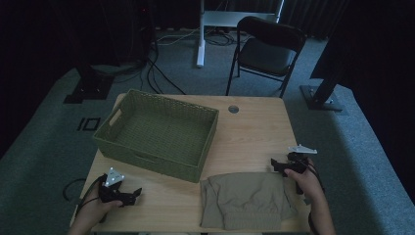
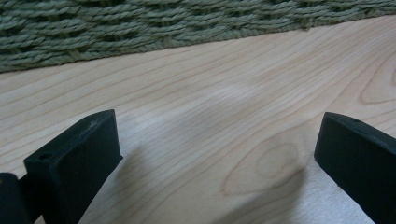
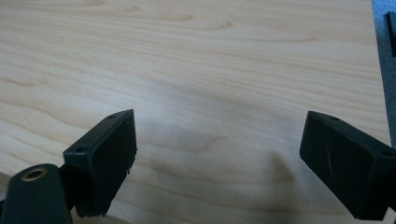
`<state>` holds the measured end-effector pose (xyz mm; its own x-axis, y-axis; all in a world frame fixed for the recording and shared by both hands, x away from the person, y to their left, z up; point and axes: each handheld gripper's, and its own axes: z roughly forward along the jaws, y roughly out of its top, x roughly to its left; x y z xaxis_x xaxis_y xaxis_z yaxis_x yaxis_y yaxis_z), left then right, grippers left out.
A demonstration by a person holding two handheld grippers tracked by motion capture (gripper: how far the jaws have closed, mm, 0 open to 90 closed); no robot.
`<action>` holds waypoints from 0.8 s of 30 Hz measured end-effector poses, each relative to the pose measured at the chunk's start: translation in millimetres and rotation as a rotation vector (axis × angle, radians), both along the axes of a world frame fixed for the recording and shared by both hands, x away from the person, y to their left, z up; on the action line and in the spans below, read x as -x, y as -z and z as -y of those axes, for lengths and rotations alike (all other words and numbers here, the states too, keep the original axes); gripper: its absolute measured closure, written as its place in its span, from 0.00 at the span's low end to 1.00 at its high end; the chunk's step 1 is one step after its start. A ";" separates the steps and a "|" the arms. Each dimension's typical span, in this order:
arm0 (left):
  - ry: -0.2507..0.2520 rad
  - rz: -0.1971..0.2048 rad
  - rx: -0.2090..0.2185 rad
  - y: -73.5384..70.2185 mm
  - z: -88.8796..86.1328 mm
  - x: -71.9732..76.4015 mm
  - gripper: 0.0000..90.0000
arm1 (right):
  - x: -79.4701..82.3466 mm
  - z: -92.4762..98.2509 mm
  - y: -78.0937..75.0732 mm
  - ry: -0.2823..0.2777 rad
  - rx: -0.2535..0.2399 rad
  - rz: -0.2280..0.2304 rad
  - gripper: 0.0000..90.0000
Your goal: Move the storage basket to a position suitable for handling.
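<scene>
Both grippers sat low over the wooden table [image 1: 254,132] as I watched from the remote station, each held in one of the person's hands. My left gripper [image 1: 134,195] rested near the table's front left corner, its jaws spread wide with nothing between them; in the left gripper view the two black jaws framed bare wood grain, and the woven wall of the green basket [image 2: 140,32] ran across the top of the picture just beyond them. My right gripper [image 1: 275,164] hovered near the table's right edge, jaws likewise released and empty, with pale tabletop [image 3: 210,70] showing between them in the right gripper view.

Folded khaki clothing [image 1: 244,200] lay at the front of the table, between the two grippers, its upper right corner just beside the right gripper and its left edge well apart from the left one. I saw neither tool touching the fabric. The basket [image 1: 159,132], rectangular and empty, stood on the left half of the table behind the left gripper, its near corner close to the clothing's top left edge.

Beyond the table, a black folding chair [image 1: 266,51] stood on grey carpet in a dim room.
</scene>
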<state>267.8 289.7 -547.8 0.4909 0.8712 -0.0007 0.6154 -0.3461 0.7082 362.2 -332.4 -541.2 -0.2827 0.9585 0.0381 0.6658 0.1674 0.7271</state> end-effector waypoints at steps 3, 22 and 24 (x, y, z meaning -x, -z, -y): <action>-0.008 0.000 -0.002 -1.5 -2.8 -0.6 0.03 | -0.6 -2.0 -3.3 0.000 0.000 0.007 0.12; -0.069 0.099 0.015 -32.2 -26.6 -7.4 0.10 | 3.2 -38.8 -46.0 -0.078 -0.058 0.111 0.12; -0.080 0.120 0.020 -38.9 -31.0 -9.4 0.10 | 4.5 -47.5 -49.6 -0.102 -0.051 0.120 0.12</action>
<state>277.2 320.7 -508.9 0.4175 0.9079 0.0360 0.5511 -0.2845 0.7845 357.7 -284.9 -491.5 -0.3838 0.9223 0.0459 0.5548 0.1906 0.8098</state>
